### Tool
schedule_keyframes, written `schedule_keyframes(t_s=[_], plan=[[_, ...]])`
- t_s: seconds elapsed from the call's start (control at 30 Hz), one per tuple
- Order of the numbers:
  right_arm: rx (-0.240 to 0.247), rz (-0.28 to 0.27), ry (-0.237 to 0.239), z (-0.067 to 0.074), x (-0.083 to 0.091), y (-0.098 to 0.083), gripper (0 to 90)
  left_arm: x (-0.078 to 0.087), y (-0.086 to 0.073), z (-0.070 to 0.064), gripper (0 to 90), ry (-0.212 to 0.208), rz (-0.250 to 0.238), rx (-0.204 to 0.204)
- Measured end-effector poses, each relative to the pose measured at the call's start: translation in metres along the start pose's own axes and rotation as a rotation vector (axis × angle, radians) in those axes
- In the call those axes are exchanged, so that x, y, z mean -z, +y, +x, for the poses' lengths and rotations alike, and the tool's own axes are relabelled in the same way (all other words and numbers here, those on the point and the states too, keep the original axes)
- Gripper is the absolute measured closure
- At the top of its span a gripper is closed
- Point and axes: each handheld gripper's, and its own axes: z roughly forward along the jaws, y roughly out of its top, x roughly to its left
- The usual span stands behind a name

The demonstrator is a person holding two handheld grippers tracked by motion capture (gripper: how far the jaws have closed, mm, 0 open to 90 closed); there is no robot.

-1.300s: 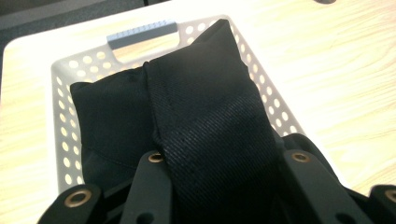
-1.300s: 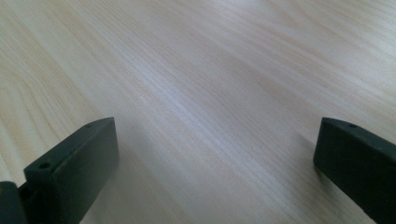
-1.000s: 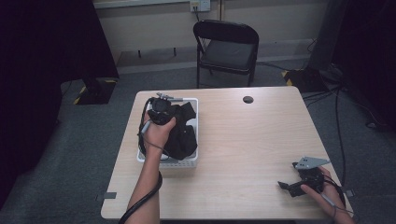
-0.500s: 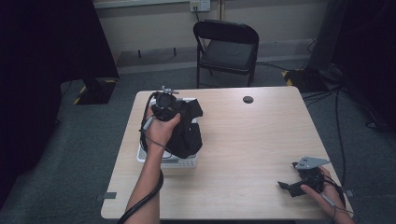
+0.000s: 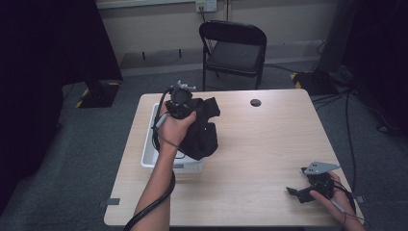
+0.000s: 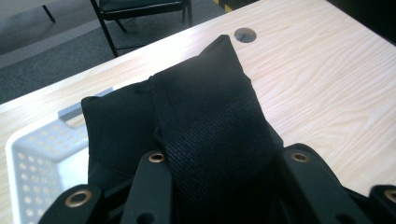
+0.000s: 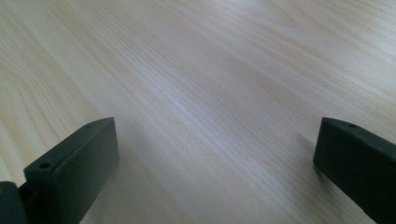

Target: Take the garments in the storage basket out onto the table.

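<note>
1. High view: my left hand-held gripper is clamped on a black cloth and has it mostly clear of the white basket. The cloth hangs below and just to the right of the hand-held gripper, with its lower end near the basket's right rim. I can't tell whether it touches the rim. So I'd say the pick is done; carrying it over and setting it down on the surface is what's left, and I'm guessing the bare wood to the right of the basket is where it goes.

2. Left gripper view: both jaws are pinched tight on a thick fold of the black cloth, which bunches up right between them and sticks out ahead. The basket sits below and to the left of the jaws, the bare surface to the right.

3. Right gripper view: my right hand-held gripper is released, jaws spread wide with nothing between them, just hovering low over the wood grain of the surface. In the high view it's parked near the front right corner, well apart from the cloth.
</note>
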Motion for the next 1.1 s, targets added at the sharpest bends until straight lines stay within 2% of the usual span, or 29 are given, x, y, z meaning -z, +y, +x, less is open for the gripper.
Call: schedule_keyframes(t_s=[0.2, 0.5, 1.1], plan=[[0.000, 0.000, 0.000, 0.000, 0.000, 0.000, 0.0, -0.006, 0.010, -0.013, 67.9, -0.029, -0.012, -0.006], [0.001, 0.000, 0.000, 0.000, 0.000, 0.000, 0.0, -0.015, 0.025, -0.035, 67.9, -0.058, -0.009, -0.050], [0.001, 0.000, 0.000, 0.000, 0.000, 0.000, 0.0, -0.036, 0.041, -0.067, 68.0, -0.108, -0.024, -0.075]])
